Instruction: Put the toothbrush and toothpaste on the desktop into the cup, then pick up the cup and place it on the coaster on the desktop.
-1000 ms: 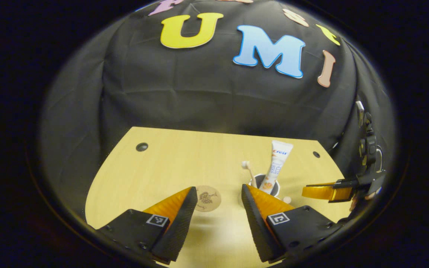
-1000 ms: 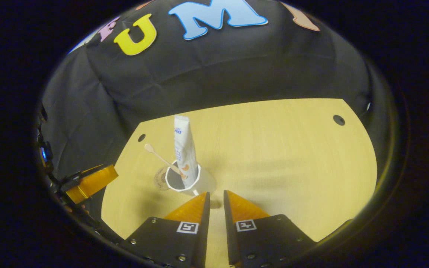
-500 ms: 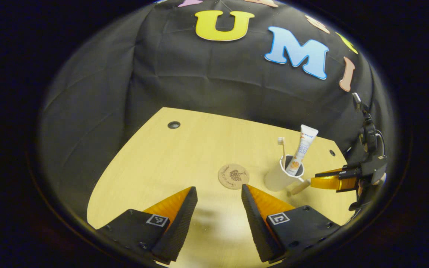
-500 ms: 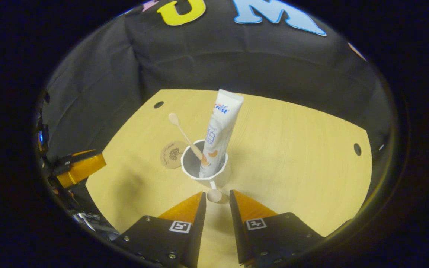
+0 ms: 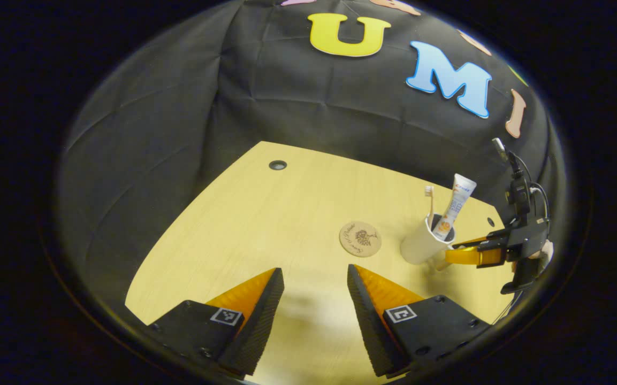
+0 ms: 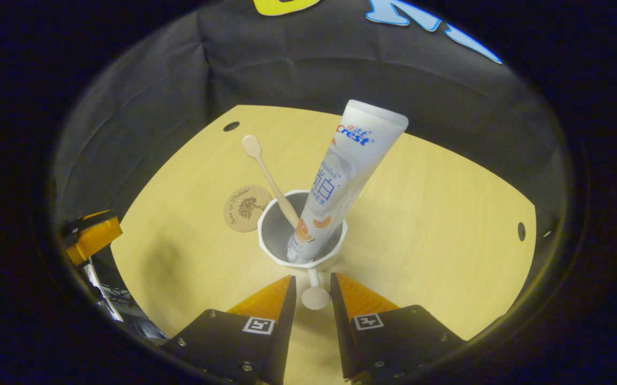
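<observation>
A white cup (image 6: 279,232) stands on the wooden desktop with a toothpaste tube (image 6: 345,171) and a wooden toothbrush (image 6: 265,171) leaning in it. The cup's handle knob (image 6: 314,297) lies between the fingers of my right gripper (image 6: 312,280), which is narrowly open; I see small gaps on both sides of the knob. A round coaster (image 6: 246,200) lies just left of the cup. In the left gripper view, the cup (image 5: 419,247) sits far right, beside the coaster (image 5: 360,239), with the right gripper (image 5: 466,255) at its handle side. My left gripper (image 5: 313,278) is open and holds nothing, well short of the coaster.
The desktop (image 5: 265,224) has small dark holes near its far corners (image 5: 277,164). The black cloth wall closes off the back and sides. The left gripper (image 6: 91,238) appears at the desk's left edge in the right gripper view.
My right gripper has closed in on the cup, opened slightly, and the handle knob now sits between its fingers. My left gripper has drawn back leftward, away from the cup.
</observation>
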Demonstrator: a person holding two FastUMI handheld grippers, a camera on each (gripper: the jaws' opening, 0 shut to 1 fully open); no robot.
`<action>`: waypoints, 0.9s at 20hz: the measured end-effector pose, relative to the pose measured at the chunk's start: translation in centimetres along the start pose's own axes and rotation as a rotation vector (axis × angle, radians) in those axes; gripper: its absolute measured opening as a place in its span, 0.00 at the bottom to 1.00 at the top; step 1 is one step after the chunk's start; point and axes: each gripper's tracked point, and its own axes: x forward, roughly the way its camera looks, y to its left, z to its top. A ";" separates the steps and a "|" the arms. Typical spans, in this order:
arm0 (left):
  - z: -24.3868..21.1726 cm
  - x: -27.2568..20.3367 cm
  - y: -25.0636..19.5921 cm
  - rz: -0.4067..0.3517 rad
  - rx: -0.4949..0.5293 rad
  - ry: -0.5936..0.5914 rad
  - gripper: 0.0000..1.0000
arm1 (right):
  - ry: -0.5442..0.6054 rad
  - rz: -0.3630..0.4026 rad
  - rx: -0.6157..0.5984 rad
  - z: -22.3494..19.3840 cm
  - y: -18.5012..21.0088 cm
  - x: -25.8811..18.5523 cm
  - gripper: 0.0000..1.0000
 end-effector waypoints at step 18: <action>-2.3 0.3 1.1 0.047 -0.050 0.038 0.82 | 0.021 -0.027 -0.100 -1.1 -0.1 2.9 0.24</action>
